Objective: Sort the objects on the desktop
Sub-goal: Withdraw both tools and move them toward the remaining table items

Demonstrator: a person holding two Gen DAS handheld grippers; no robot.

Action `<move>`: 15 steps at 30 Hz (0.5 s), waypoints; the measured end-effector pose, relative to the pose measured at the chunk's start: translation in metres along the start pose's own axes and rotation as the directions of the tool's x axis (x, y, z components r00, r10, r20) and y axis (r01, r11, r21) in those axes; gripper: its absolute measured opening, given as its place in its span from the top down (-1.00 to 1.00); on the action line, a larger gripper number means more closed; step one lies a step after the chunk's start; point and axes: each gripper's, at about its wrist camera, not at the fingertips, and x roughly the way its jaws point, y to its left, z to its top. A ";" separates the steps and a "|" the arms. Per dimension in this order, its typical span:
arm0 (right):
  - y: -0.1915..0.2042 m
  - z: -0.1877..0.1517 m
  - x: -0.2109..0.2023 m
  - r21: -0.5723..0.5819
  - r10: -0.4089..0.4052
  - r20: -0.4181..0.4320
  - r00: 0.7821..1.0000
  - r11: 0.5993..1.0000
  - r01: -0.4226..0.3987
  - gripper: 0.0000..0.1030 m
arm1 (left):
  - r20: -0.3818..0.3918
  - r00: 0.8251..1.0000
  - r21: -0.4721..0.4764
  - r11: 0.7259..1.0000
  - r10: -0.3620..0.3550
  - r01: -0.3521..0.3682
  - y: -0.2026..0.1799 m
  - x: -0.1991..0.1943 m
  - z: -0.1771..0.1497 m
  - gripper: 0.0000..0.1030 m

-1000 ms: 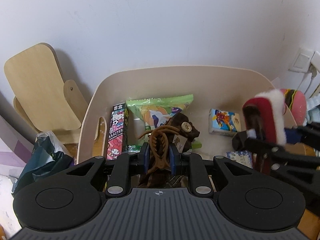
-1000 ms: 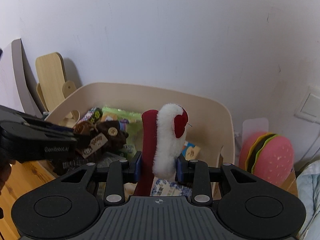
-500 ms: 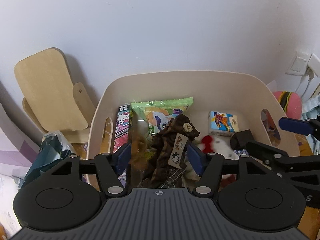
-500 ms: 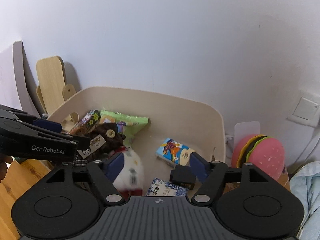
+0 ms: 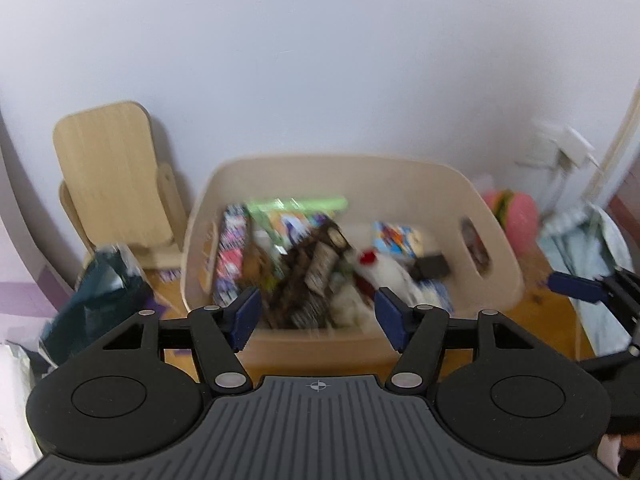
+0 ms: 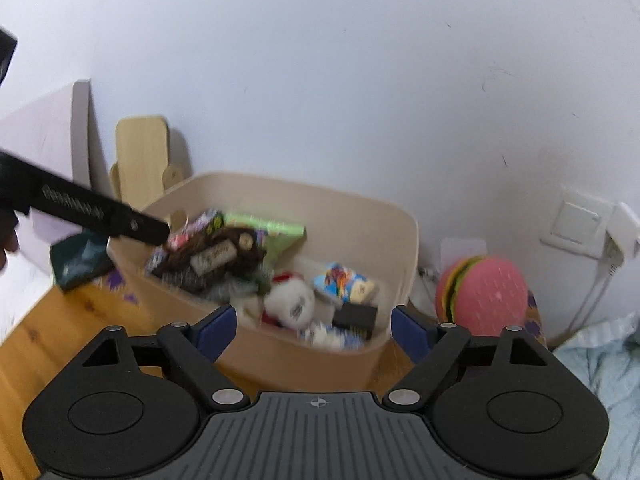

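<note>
A beige storage bin (image 5: 496, 216) (image 6: 404, 248) stands against the wall, holding several items. A brown plush with a tag (image 5: 316, 264) (image 6: 216, 252) lies in its middle, and a white and red plush (image 5: 384, 272) (image 6: 290, 300) rests beside it. My left gripper (image 5: 318, 316) hangs open in front of the bin's near wall, nothing between its pads. My right gripper (image 6: 312, 330) is pulled back over the bin's near corner, its jaws still opening and empty. Both views are blurred by motion.
Also in the bin are a green snack bag (image 5: 296, 212), a pink-black box (image 5: 232, 248), a colourful small box (image 6: 344, 284) and a black block (image 6: 354, 318). A burger-shaped toy (image 6: 484, 292) sits right of the bin, a wooden stand (image 5: 116, 176) left, a dark bag (image 5: 96, 300) nearer.
Both grippers let go: the brown plush and the white and red plush dropped into the bin. Both grippers then opened wide and drew back from the bin.
</note>
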 end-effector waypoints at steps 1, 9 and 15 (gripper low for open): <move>0.000 -0.006 -0.004 -0.002 -0.002 -0.011 1.000 1.000 0.002 -0.68 | -0.017 1.000 0.019 1.000 -0.016 0.016 -0.004 -0.003 -0.008 -0.24; -0.007 -0.056 -0.020 0.064 -0.023 -0.118 0.993 0.997 0.031 -0.72 | -0.200 0.975 0.108 0.987 -0.098 0.121 -0.033 -0.008 -0.077 -0.24; -0.006 -0.077 -0.022 0.094 -0.025 -0.165 0.986 0.995 0.041 -0.80 | -0.303 0.945 0.109 0.981 -0.121 0.160 -0.047 0.006 -0.114 -0.24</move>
